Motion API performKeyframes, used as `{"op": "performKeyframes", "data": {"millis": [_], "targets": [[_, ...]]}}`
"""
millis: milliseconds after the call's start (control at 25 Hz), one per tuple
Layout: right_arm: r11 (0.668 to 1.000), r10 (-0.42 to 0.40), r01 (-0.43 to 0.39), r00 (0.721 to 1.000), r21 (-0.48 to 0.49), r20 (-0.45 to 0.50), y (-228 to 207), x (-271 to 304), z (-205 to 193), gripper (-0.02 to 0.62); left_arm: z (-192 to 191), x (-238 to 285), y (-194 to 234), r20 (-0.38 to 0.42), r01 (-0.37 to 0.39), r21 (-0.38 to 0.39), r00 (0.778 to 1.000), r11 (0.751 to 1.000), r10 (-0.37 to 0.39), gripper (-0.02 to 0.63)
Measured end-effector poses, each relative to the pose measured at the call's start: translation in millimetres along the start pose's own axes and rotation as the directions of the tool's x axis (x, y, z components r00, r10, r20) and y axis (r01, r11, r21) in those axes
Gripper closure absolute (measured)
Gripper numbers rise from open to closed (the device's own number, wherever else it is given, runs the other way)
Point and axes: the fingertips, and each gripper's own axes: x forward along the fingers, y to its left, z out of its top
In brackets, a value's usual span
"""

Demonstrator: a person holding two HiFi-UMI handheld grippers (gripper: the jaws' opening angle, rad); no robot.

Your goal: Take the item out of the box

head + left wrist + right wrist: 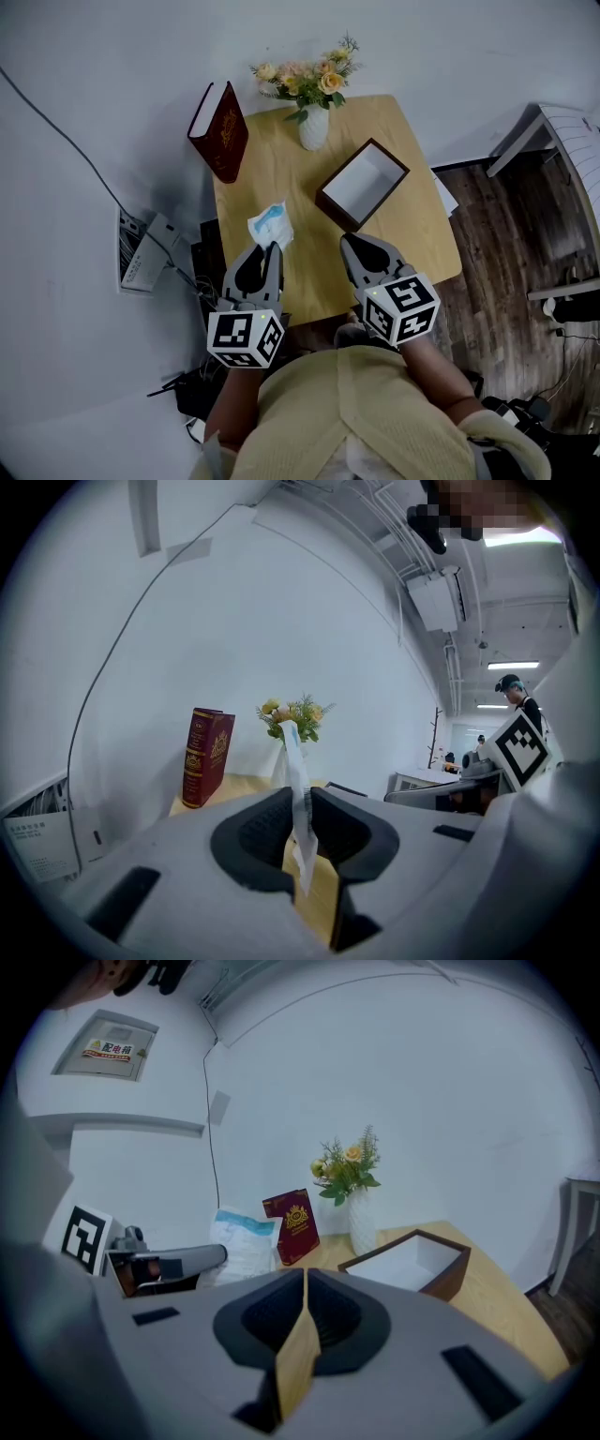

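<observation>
Left hand-held gripper (pixel 272 247): jaws nearly together, pinching one edge of the white-and-blue packet (pixel 270 225), which stands up between the pads.
Right hand-held gripper (pixel 349 240): jaws together, nothing between them; judged to be standing by near the box (pixel 324 194).
Item position: outside the box, over the surface (pixel 281 159) to its left; the edge grip probably suits a thin packet.
Box: open, its white interior looks empty.
Unclear: the packet's print, and whether its lower edge touches the surface.

Blue-white packet (pixel 270 225), maroon book (pixel 220 131) (gold emblem)
</observation>
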Motion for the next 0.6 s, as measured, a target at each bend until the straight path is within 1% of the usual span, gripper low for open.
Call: {"op": "performKeyframes", "data": {"millis": [600], "targets": [[1.000,-0.009,0.009,1.000,-0.001,-0.008,3.1,2.2,-5.1,0.565,-15.2,-18.2,11.0,-0.023,-0.025,0.009,0.999,1.000,0.026,0.531]]}}
